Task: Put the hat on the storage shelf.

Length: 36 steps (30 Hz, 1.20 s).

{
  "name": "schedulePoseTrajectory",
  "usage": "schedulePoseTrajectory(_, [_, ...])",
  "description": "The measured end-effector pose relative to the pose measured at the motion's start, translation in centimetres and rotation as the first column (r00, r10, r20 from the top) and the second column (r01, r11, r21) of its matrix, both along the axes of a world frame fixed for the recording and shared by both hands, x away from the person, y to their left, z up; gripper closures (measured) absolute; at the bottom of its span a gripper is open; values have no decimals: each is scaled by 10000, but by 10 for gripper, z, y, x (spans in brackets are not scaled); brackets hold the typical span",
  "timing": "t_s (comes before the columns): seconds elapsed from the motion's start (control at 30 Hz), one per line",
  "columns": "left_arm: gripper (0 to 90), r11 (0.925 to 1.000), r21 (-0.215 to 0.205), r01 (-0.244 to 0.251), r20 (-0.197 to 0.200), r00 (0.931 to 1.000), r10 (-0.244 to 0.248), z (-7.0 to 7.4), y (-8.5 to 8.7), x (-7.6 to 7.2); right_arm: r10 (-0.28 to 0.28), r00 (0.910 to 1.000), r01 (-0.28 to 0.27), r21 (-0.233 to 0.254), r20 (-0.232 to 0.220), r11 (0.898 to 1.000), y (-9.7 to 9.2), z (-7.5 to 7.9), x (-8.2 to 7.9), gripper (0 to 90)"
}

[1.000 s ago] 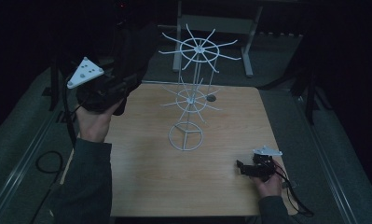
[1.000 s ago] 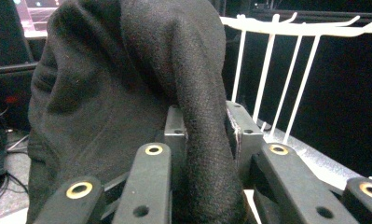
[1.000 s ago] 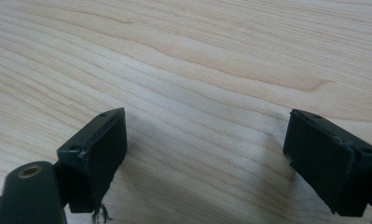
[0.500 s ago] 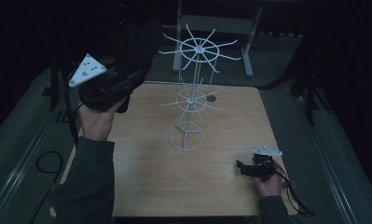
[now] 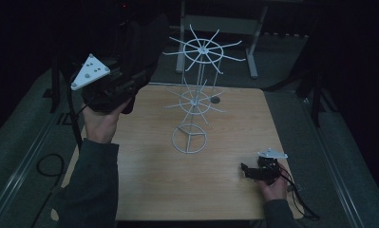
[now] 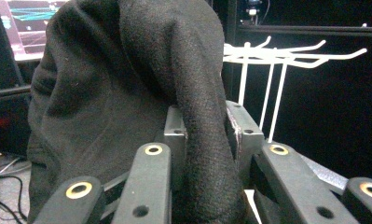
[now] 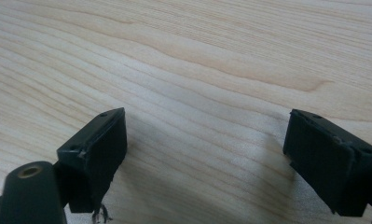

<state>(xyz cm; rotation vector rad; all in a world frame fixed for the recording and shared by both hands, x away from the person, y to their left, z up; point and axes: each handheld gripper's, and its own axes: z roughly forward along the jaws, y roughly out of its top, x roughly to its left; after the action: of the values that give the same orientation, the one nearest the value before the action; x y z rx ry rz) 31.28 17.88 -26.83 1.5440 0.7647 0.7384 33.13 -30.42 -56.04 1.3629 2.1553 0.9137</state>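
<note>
The left gripper (image 5: 130, 71) is raised above the table's (image 5: 144, 190) far left corner, its jaws pinched on a fold of black cloth (image 6: 127, 84). The cloth is thick, matte and fleecy, bunched into soft rolls, hanging up beside the top ring of the white wire rack (image 5: 194, 95). The rack stands mid-table, two tiers of spokes on one post over a round base. The right gripper (image 7: 204, 154) rests low on the wood near the right edge, jaws spread wide apart.
</note>
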Motion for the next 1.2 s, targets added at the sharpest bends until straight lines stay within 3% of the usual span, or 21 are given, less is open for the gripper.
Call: schedulePoseTrajectory(1.2, [736,9993,364,91,584,9982,-112,7,-24,6,23,10000,-23,11,-9,10000,0,0,0,133])
